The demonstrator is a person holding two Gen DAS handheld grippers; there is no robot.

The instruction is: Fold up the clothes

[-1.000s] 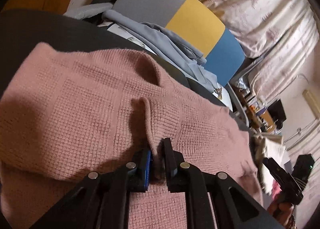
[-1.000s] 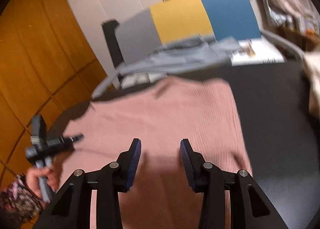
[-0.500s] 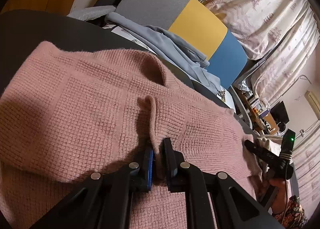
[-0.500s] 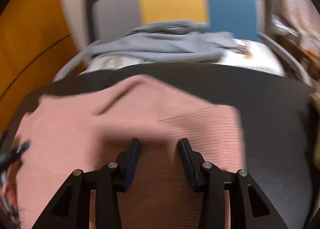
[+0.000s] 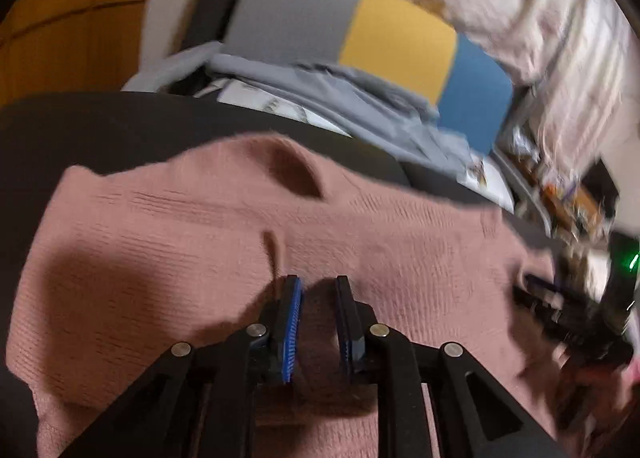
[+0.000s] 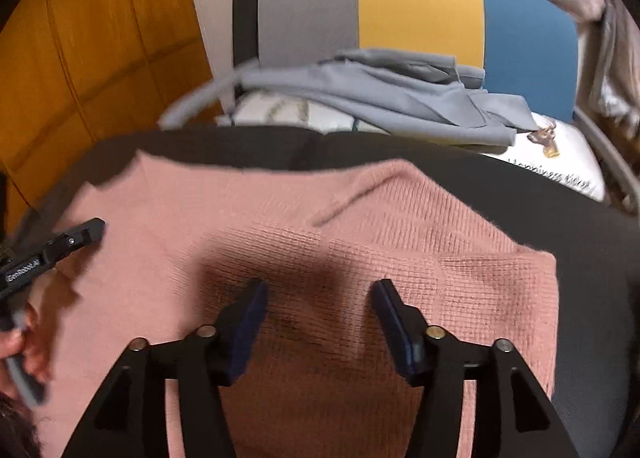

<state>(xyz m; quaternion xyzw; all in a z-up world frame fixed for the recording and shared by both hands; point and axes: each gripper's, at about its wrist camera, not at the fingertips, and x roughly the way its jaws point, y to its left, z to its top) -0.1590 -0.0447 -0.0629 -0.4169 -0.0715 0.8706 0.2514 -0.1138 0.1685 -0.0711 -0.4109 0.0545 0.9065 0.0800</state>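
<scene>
Left wrist view: the left gripper [image 5: 318, 298] hovers over the pink waffle-knit sweater [image 5: 180, 258], fingers a little apart and holding nothing. The right gripper [image 6: 318, 306] stands wide open above the same sweater [image 6: 460, 278]. It lies spread on the dark counter [image 6: 580, 217], part-doubled or merely rumpled, I cannot tell. The knit looks soft, light and limp, so pinch a thick edge or hem. Beyond, a grey garment [image 6: 380, 93] lies on a grey, yellow and blue chair [image 6: 420, 5].

Bare dark table [image 6: 592, 258] lies open right of the pink knitted sweater [image 6: 280, 225]; beyond its far edge, a heaped grey garment [image 6: 400, 97] blocks passage.
</scene>
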